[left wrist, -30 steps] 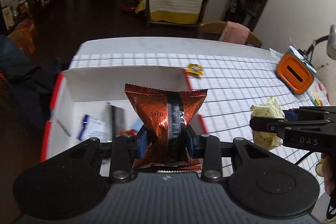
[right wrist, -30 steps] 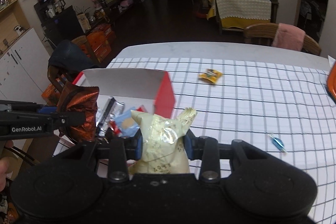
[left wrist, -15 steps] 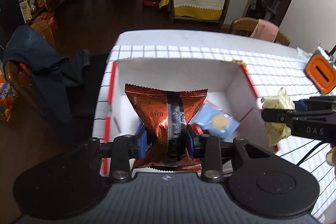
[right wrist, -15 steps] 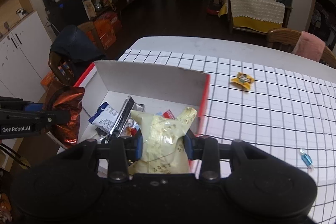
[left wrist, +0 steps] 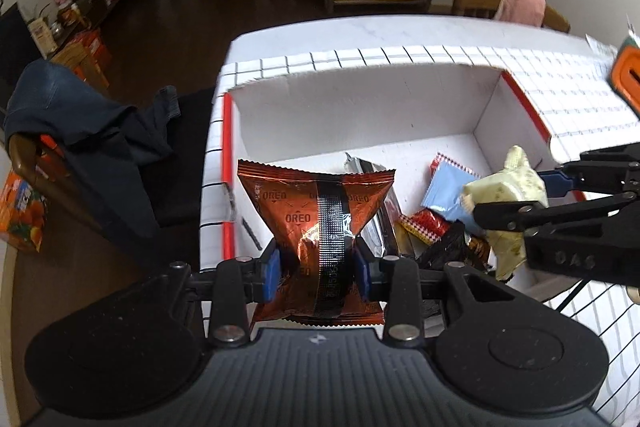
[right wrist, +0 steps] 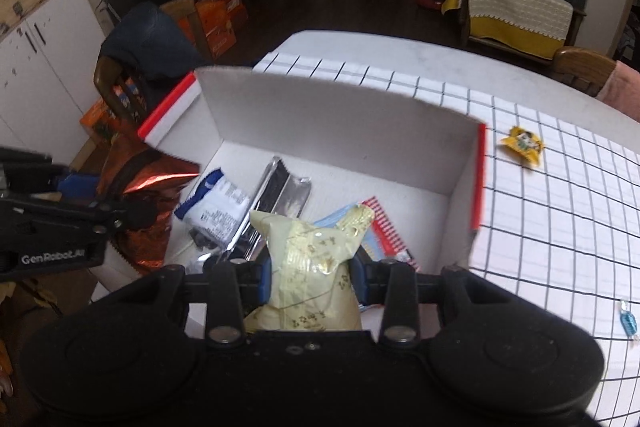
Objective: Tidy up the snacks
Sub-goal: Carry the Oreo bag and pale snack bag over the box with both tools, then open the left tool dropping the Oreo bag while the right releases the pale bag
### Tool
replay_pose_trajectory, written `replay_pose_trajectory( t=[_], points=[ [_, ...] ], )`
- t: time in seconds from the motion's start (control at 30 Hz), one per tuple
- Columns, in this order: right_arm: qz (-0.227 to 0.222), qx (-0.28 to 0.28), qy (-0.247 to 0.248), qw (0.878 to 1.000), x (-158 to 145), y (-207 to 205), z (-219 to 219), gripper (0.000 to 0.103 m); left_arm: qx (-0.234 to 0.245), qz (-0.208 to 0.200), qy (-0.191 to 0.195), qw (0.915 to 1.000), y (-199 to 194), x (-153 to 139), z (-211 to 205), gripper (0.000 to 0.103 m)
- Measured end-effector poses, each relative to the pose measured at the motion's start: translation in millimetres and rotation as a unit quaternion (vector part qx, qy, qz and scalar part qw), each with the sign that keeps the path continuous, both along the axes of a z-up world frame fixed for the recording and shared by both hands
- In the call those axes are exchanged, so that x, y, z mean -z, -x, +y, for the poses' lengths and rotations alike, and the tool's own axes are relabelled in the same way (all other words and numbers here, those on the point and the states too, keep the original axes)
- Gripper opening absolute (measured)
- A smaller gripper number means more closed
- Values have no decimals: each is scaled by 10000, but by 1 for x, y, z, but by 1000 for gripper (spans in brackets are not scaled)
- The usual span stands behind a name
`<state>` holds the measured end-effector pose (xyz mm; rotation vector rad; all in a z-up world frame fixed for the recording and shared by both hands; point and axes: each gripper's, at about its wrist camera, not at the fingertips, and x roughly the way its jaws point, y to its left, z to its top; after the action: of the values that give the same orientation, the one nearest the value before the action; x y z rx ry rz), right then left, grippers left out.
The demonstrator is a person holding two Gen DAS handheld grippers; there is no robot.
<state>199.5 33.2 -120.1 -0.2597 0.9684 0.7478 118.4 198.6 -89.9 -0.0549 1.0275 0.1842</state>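
Note:
My left gripper (left wrist: 316, 273) is shut on a copper Oreo packet (left wrist: 316, 211) and holds it above the near left part of a white box with red edges (left wrist: 360, 115). My right gripper (right wrist: 312, 277) is shut on a pale yellow snack bag (right wrist: 312, 259), above the box's (right wrist: 332, 123) near side. In the left wrist view the yellow bag (left wrist: 508, 195) hangs over the box's right wall. The box holds several packets: a silver one (right wrist: 280, 199), a blue-and-white one (right wrist: 218, 201), a light blue one (left wrist: 448, 189) and a red one (left wrist: 424, 223).
The box sits at the left end of a table with a grid-patterned cloth (right wrist: 560, 207). A yellow candy (right wrist: 522, 143) and a small blue candy (right wrist: 628, 323) lie on the cloth. An orange object (left wrist: 628, 75) stands at far right. A chair with a dark jacket (left wrist: 80, 131) is left of the table.
Both grippers have moved left and forward over the box with their packets; the box interior now fills more of both views.

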Motion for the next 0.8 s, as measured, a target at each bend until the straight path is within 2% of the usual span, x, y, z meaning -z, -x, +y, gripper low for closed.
replay_pose_trajectory(
  t=[0.23,0.5,0.67,0.8],
  points=[
    [125,10,241,9996,18,3,8,36,180,317,-24,9993,-12,21,-7,35],
    [119,58,281,9995,21,3,7,37,178,591,36,9981,-14,36,-11,36],
    [114,51,293,9995,20,5,6,39,111,572,98,9983,-12,38,-12,36],
    [157,98,227,9996,18,7,2,41,39,480,241,9986,-6,32,-9,45]
  ],
)
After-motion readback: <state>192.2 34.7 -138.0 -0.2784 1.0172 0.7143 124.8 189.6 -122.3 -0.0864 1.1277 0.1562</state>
